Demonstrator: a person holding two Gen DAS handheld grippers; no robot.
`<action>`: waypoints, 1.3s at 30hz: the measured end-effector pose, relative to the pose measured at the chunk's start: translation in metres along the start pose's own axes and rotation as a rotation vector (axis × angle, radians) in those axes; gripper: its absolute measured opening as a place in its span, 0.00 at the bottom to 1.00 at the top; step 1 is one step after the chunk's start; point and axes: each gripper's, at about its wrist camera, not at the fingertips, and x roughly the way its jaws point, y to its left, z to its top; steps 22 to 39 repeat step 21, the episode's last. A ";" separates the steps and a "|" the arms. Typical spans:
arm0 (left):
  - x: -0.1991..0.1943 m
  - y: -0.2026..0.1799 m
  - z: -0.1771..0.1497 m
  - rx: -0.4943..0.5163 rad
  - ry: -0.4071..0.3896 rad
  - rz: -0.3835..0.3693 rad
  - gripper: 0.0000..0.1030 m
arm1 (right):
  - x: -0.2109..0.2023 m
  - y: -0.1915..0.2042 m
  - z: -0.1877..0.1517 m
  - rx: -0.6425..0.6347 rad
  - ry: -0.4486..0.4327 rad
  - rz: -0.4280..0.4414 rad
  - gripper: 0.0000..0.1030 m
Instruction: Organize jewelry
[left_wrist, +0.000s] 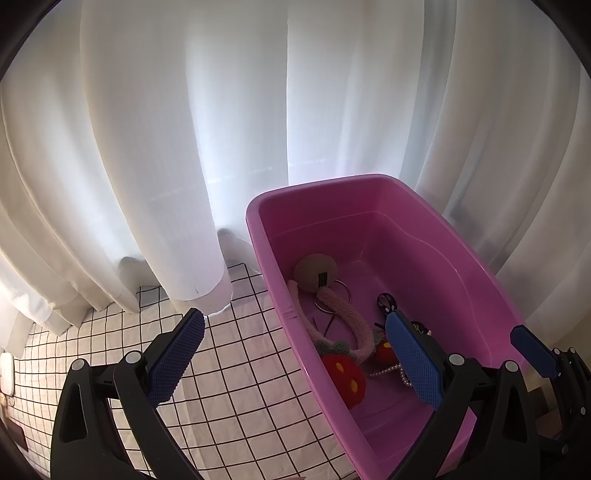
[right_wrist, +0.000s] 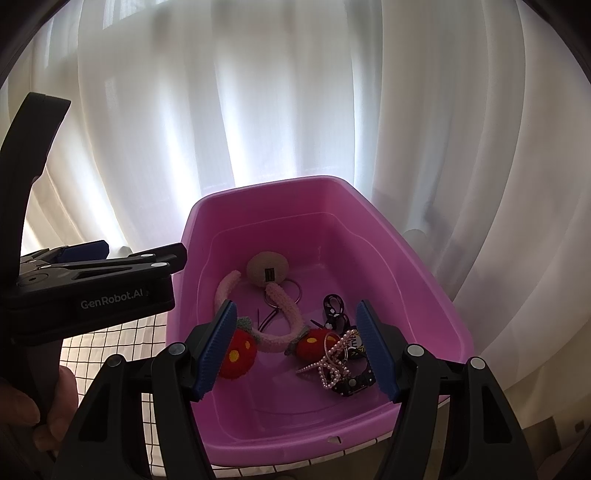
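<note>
Jewelry (right_wrist: 334, 360) and hair accessories already lie inside the pink bin (right_wrist: 413, 258) on the gridded cloth, none visibly left outside, while the left claw (left_wrist: 295, 363) and right claw (right_wrist: 297, 349) hover released, grasping nothing.

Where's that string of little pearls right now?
The pearl strand lies inside the pink tub, near its front right in the right wrist view, tangled on dark trinkets beside a red pompom.

Glossy plastic tub (right_wrist: 388, 236), fuzzy headband (right_wrist: 275, 341)
</note>
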 end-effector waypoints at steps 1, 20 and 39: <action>0.000 0.000 0.000 -0.001 0.000 0.000 0.94 | 0.000 0.001 -0.001 0.000 -0.001 -0.001 0.62; -0.002 0.005 0.000 0.005 -0.011 0.001 0.94 | 0.000 0.002 -0.001 -0.004 0.001 0.003 0.62; -0.002 0.005 0.001 0.006 -0.011 0.001 0.94 | 0.000 0.002 -0.001 -0.004 0.001 0.003 0.62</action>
